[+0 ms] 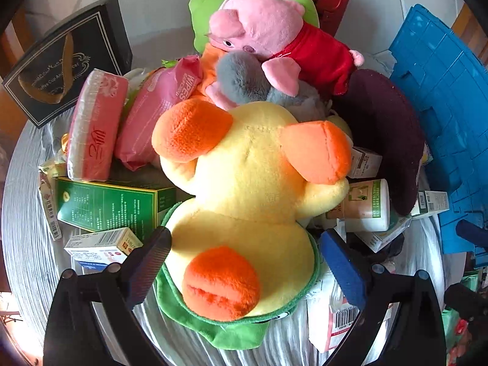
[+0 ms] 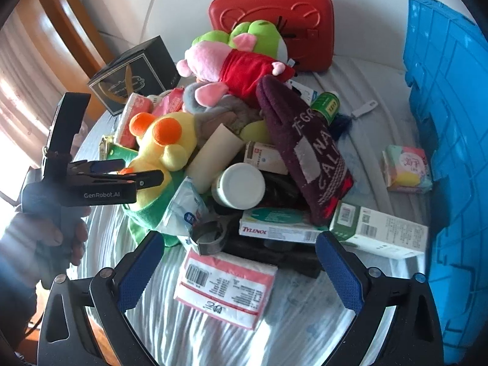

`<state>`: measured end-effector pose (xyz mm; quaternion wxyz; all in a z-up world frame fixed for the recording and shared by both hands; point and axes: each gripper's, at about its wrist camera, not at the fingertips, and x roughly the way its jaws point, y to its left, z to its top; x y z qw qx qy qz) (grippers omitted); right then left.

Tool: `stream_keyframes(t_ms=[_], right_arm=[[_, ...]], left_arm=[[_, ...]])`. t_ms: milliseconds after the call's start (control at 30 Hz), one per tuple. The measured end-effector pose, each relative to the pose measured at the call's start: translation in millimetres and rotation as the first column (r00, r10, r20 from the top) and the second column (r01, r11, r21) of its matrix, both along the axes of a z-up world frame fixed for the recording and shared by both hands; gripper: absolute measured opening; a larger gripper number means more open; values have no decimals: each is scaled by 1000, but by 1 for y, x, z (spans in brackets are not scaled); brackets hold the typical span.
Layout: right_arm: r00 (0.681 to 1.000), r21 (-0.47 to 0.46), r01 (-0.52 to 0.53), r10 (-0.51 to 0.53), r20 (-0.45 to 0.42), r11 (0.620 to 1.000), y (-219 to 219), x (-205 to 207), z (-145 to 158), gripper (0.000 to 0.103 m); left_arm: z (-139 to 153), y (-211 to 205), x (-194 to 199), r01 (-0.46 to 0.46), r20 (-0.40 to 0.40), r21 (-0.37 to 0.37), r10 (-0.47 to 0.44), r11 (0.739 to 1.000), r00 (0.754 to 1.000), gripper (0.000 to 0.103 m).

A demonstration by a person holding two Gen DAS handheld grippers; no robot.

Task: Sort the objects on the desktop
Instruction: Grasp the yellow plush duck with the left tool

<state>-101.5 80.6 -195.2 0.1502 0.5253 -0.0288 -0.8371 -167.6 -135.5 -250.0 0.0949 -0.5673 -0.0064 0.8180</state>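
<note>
Duck plush [image 1: 244,189] sits btwn left gripper [image 1: 244,262] jaws, wide open; right gripper [image 2: 241,262] jaws open, empty.

This looks like a room in a home. A grey-white striped cloth [image 2: 305,329] covers a surface piled with soft plush toys [image 1: 244,167], medicine boxes [image 2: 277,230] and pink tissue packs [image 2: 225,286]. Warm brown wooden furniture [image 2: 61,27] stands at its left edge, a blue plastic crate [image 2: 451,122] at its right.
</note>
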Motion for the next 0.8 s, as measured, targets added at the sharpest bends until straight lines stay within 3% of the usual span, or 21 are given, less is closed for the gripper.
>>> stream_keyframes(t_ms=[500,800], right_arm=[[996,-30,82,-80,49,996,-23,-49,-57,100],[990,-37,127,-125,63,991,-27,-67,-73,97]], left_arm=[[-30,4,-17,33,19,-25,-33,999,999,99],[-42,13,-23,45,30,-46,-43,998,999,103]])
